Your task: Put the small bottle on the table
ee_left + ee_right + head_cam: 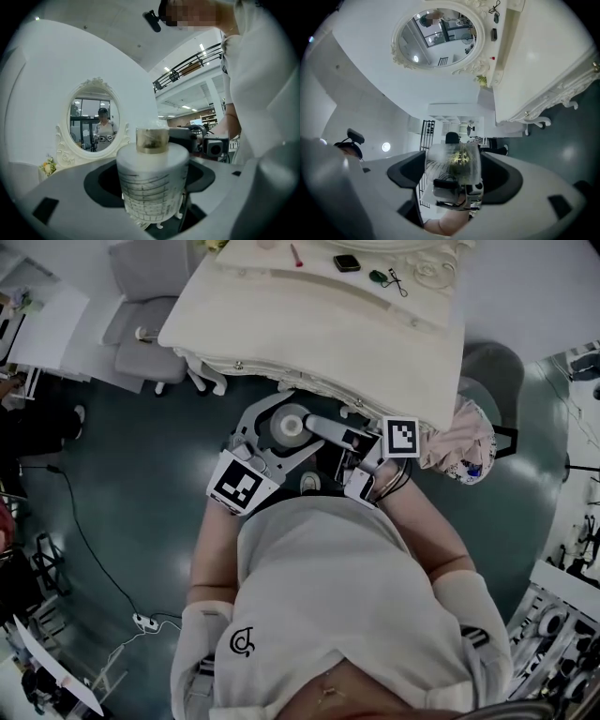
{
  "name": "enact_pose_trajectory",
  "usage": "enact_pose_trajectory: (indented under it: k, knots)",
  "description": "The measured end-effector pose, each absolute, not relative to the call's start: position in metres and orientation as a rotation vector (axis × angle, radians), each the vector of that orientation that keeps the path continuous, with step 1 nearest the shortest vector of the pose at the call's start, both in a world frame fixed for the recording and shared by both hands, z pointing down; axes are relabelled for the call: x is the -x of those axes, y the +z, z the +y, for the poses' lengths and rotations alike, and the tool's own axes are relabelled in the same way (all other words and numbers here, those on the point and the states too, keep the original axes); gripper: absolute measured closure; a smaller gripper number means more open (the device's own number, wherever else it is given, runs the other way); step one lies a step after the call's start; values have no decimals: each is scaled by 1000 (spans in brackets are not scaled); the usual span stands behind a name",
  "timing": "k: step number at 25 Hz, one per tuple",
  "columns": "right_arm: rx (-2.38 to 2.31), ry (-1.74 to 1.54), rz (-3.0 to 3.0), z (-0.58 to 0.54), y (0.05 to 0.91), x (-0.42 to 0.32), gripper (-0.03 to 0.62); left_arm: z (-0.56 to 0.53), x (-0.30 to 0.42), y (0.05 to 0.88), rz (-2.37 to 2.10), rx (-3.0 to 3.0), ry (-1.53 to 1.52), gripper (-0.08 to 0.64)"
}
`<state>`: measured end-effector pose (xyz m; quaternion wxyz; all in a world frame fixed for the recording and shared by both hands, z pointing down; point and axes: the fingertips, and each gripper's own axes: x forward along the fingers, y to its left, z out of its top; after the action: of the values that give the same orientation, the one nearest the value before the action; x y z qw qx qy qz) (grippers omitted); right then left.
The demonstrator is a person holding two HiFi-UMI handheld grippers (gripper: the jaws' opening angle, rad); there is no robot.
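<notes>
The small bottle (pixel 453 164) is clear with gold flecks inside, and my right gripper (pixel 453 177) is shut on it. The left gripper view shows the same small bottle (pixel 152 139) just over the top of a white translucent container with printed scale lines (pixel 150 187). My left gripper (pixel 150 199) is shut on that container, a jaw tight against each side. In the head view both grippers meet close to my chest: the left gripper (pixel 281 432) holds the round white container (pixel 289 425), and the right gripper (pixel 319 427) reaches in from the right. The white dressing table (pixel 309 324) stands just ahead.
On the tabletop lie a phone (pixel 347 262), a red pen (pixel 296 255) and a small green item (pixel 379 277). An oval mirror (pixel 438 35) stands at the table's back. A grey chair (pixel 141 324) is at the left, a floral bag (pixel 464 444) at the right, a power strip (pixel 145 622) on the floor.
</notes>
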<state>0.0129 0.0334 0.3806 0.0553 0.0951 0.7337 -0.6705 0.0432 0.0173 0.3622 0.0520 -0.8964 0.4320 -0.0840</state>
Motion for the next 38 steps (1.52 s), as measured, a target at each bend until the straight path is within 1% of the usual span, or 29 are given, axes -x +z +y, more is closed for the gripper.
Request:
enact_pose_trajectory:
  k: [10,19,27,33,36,38]
  knots:
    - [-162,-2021,2181,-57,393,18,224,-70,-13,379,1212,2830,-239,210]
    - [40,-1975,2084,-149,408,64,224,-158,31,394,962,2951,-236,210]
    - [136,-1919,2046,-195,426,98,222,-200,63,409,753,2963,-271,210]
    - [236,-1896,2117,-219,465,106,219,-219,75,454,723,3053,-289,210]
    - [335,-1906,2173,-228,491,105,196,-225,78,480,709,3081,-335,210]
    - [404,-1927,2190,-232,506,102,200,-229,78,495,697,3092,-367,210]
